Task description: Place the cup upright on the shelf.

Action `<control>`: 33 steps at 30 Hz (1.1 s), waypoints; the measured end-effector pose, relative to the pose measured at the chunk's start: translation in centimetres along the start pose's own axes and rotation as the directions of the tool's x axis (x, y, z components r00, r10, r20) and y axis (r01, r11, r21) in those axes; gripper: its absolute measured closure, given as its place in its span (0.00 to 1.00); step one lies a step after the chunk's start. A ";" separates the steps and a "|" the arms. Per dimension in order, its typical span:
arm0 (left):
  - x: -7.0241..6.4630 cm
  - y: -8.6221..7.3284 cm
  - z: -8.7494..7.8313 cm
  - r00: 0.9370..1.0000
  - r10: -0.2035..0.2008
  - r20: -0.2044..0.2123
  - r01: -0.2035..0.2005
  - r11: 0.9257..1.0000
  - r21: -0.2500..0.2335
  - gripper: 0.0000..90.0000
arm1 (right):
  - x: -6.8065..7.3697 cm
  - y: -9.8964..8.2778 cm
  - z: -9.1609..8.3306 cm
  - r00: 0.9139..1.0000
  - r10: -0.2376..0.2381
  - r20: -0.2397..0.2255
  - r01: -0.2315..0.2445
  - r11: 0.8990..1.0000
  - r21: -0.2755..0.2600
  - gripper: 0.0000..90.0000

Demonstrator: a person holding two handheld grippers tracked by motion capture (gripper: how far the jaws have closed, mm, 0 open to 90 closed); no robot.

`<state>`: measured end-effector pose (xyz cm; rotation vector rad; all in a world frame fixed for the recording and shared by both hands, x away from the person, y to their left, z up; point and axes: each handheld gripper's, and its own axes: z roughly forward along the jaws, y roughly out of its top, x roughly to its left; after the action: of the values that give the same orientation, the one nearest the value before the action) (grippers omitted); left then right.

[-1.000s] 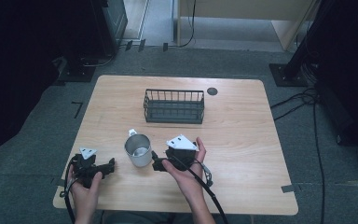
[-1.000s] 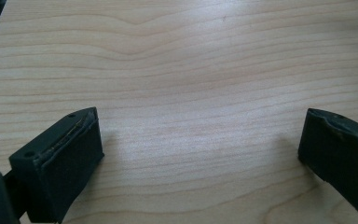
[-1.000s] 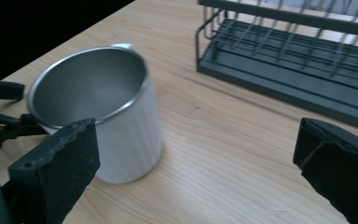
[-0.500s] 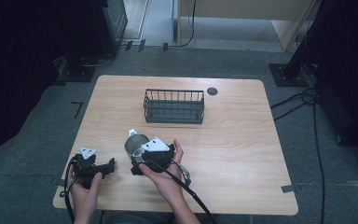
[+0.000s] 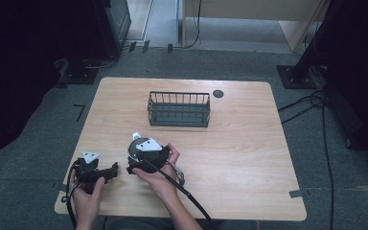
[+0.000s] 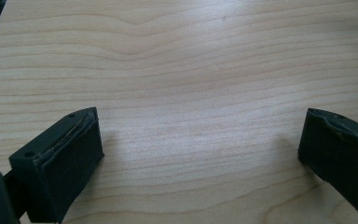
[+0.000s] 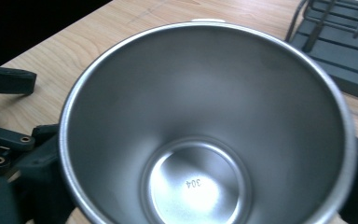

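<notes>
One steel cup [image 7: 205,126] (empty) between right gripper [image 5: 141,160] fingers, grip unclear, one wire basket [image 5: 178,109], left gripper [image 6: 200,154] fingers spread.

— What stands on the worktop [image 5: 249,158] toward its far side?

— A black wire basket [image 5: 178,109], upright and oblong, near the middle of the far half. Just beside its right end a small dark round disc [image 5: 218,93] sits in the wood.

— And around the worktop?

— Grey carpet floor [image 5: 326,158], with black cables [image 5: 316,103] trailing at the right.
</notes>
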<state>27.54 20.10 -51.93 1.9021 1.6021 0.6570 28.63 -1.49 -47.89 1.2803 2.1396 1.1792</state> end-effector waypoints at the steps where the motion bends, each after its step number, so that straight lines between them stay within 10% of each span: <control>1: 0.0 0.0 0.0 1.000 0.000 0.000 0.000 1.000 0.000 0.00 | 0.0 0.0 0.0 1.000 -0.002 -0.007 0.002 1.000 -0.001 0.06; 7: 0.0 0.0 0.0 1.000 0.001 0.000 -0.001 1.000 0.001 0.00 | -0.6 0.1 0.0 0.999 -0.025 -0.037 0.025 1.000 0.000 0.07; 15: 0.0 0.0 0.0 1.000 0.001 0.000 -0.001 1.000 0.002 0.00 | -2.5 0.6 -1.0 0.980 -0.177 -0.091 0.179 0.984 0.012 0.08; 25: 0.0 0.0 0.0 1.000 0.000 0.000 0.000 1.000 0.001 0.00 | -7.5 3.6 -4.2 0.952 -0.270 -0.141 0.266 0.963 -0.050 0.08; 33: 0.0 0.0 0.0 1.000 -0.001 0.000 0.001 1.000 0.000 0.00 | -10.5 5.7 -4.9 0.951 -0.273 -0.144 0.269 0.962 -0.046 0.08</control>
<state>27.55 20.09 -51.92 1.9009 1.6029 0.6567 33.78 -11.38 -41.40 0.8744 2.3087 1.2119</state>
